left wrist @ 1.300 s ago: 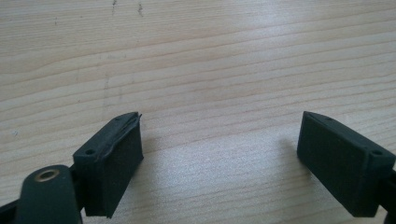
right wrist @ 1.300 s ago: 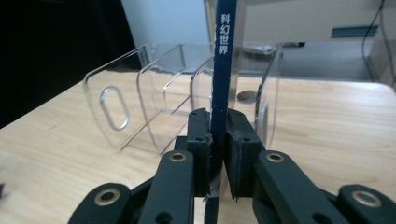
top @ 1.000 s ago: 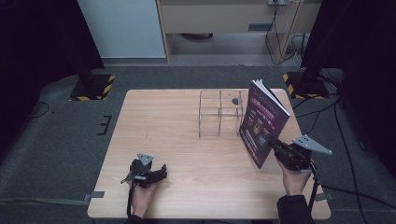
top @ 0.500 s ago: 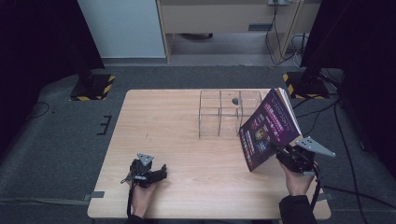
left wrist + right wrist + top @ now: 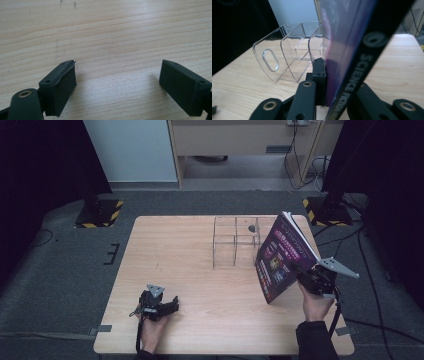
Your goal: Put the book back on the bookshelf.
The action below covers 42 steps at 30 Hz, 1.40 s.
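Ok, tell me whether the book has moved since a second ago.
Yes. The book, held in the right tongs, has tipped rightward, away from the clear divider rack, which it stood against before, and sits slightly nearer the person's table edge.

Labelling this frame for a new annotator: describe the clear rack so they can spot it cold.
Start at the wooden table and look to its far right part. The rack stands there, just left of the purple book held in the right tool. It is the one see-through thing: clear upright dividers forming open slots, the end panel with an oval cutout.
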Each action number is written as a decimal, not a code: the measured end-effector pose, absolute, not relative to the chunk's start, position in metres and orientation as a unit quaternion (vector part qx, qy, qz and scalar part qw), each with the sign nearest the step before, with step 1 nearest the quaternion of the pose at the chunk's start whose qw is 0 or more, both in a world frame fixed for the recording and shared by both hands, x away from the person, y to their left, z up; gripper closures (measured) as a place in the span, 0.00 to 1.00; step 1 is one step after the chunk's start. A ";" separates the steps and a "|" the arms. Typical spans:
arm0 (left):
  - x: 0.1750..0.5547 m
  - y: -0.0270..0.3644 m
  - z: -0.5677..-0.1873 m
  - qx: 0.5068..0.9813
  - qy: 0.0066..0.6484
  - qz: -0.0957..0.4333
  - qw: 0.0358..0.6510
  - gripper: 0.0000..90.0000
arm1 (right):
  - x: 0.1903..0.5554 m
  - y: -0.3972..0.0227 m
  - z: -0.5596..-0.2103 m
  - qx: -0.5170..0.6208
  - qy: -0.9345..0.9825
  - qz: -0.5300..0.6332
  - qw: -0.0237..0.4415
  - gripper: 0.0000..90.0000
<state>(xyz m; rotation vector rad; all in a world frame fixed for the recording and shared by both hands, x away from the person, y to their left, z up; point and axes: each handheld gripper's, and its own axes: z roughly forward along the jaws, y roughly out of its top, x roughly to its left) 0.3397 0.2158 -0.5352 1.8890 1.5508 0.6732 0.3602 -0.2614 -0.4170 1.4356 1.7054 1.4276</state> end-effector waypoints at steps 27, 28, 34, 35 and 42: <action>0.340 0.216 -0.535 0.711 0.584 0.253 0.299 0.14 | 0.421 -0.240 -0.399 0.515 0.602 0.539 0.287 0.94; 0.340 0.216 -0.535 0.711 0.584 0.253 0.299 0.14 | 0.424 -0.239 -0.400 0.515 0.604 0.534 0.292 0.94; 0.340 0.216 -0.535 0.711 0.584 0.253 0.299 0.14 | 0.439 -0.236 -0.410 0.520 0.602 0.521 0.309 0.94; 0.340 0.216 -0.535 0.711 0.584 0.253 0.299 0.14 | 0.441 -0.236 -0.411 0.520 0.603 0.518 0.313 0.94; 0.340 0.216 -0.535 0.712 0.583 0.253 0.299 0.14 | 0.442 -0.237 -0.413 0.522 0.586 0.522 0.334 0.94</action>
